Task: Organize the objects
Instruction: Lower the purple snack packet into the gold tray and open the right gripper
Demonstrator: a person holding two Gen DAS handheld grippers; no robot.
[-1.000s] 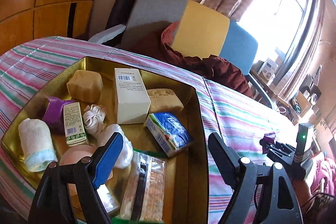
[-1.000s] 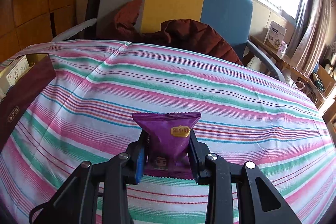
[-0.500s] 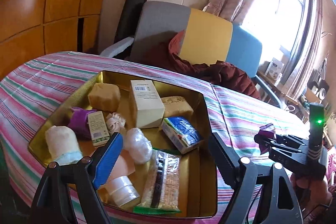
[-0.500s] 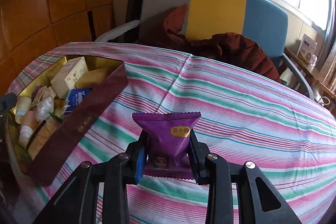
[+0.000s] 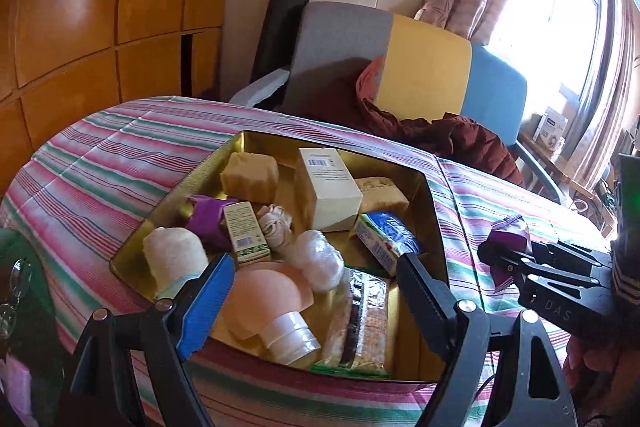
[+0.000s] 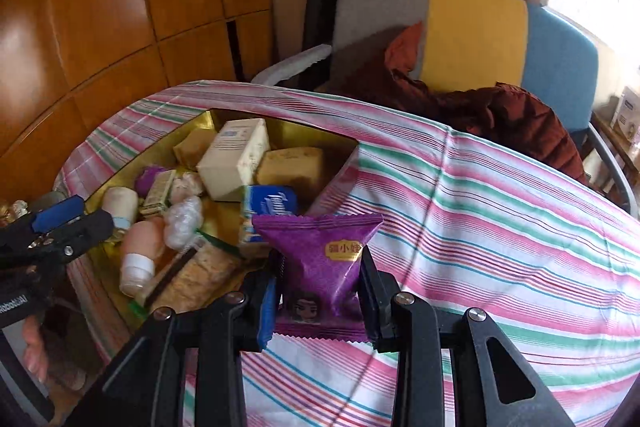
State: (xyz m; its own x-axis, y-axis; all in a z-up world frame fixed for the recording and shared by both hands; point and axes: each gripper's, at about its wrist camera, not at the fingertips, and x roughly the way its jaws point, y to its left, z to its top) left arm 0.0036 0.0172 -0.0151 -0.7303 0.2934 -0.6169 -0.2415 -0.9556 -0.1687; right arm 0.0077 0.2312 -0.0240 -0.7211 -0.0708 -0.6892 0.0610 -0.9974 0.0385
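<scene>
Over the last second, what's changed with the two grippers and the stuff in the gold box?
The right gripper, shut on the purple snack packet, has swung left over the striped cloth toward the gold box; a second ago its camera showed only the box's edge, now the whole box. The left gripper, open and empty, drew back slightly. Nothing was picked up or released, and the box's contents lie as before.

Daylight from the overexposed window (image 5: 560,27) at right; fisheye bends the edges.
</scene>
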